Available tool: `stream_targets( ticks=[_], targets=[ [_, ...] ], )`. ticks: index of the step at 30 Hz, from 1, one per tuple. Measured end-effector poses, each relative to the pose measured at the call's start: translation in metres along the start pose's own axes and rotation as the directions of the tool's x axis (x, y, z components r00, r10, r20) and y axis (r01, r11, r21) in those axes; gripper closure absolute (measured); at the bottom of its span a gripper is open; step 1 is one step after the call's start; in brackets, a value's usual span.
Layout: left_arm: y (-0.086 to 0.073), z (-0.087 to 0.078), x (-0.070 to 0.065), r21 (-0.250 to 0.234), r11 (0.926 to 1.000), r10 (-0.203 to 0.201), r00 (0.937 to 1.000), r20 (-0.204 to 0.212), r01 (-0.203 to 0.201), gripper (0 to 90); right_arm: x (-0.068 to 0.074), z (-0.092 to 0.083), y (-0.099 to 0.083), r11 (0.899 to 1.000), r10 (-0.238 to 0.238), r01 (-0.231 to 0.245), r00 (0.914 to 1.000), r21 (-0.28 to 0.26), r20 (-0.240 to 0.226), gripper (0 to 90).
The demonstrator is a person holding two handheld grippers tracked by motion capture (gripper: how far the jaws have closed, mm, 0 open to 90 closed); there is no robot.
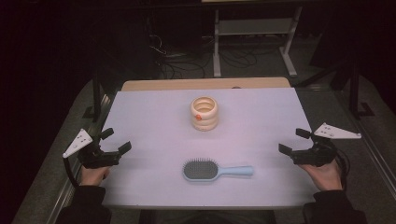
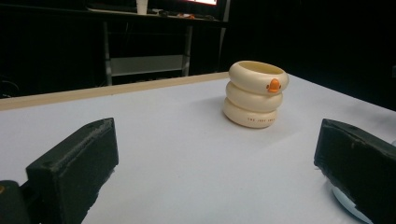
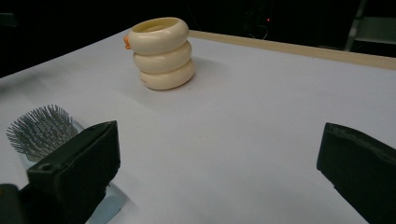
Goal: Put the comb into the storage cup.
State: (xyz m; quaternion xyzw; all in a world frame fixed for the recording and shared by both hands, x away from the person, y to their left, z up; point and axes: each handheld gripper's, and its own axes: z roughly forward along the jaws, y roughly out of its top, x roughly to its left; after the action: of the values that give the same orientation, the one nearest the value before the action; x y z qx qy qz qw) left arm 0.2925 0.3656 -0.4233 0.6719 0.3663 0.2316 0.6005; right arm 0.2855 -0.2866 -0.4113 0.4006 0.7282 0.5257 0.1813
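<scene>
A cream holder shaped like three stacked rings (image 1: 204,113), with a small orange mark on its side, stands upright at the table's middle back; it also shows in the left gripper view (image 2: 256,94) and the right gripper view (image 3: 161,52). A light blue hairbrush (image 1: 217,170) lies flat near the front edge, bristles up, handle pointing right; its bristled head (image 3: 39,129) sits just beyond my right gripper's left jaw. My left gripper (image 1: 116,141) rests open at the table's left edge. At the right edge my right gripper (image 1: 294,141) is open too. Neither holds anything.
The white tabletop (image 1: 154,116) has a wooden strip (image 1: 205,84) along its far edge. Beyond it, on the dark floor, stand a metal frame (image 1: 254,28) and loose cables (image 1: 182,60). A wide stretch of table lies between the grippers.
</scene>
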Motion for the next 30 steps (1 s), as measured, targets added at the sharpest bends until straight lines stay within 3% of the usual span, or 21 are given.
stream_targets(
  ticks=[20, 25, 30],
  targets=[
    [-0.0013, -0.0021, -0.0006, 0.001, 1.0, -0.002, 1.0, -0.006, 0.002, 0.0, 0.0029, 0.0, 0.002, 1.0, -0.014, 0.015, 0.9999, -0.007, 0.001, 0.0],
    [-0.0016, -0.0017, -0.0003, 0.005, 1.0, 0.0, 1.0, -0.007, 0.0, 0.0, 0.004, 0.0036, 0.0043, 0.997, -0.043, 0.045, 0.9988, 0.063, -0.022, 0.0],
    [-0.0022, -0.0022, -0.0008, 0.003, 1.0, -0.007, 1.0, -0.006, 0.007, 0.0, 0.0034, 0.0045, 0.0078, 0.997, -0.04, 0.041, 0.9988, 0.066, -0.028, 0.0]
  ],
)
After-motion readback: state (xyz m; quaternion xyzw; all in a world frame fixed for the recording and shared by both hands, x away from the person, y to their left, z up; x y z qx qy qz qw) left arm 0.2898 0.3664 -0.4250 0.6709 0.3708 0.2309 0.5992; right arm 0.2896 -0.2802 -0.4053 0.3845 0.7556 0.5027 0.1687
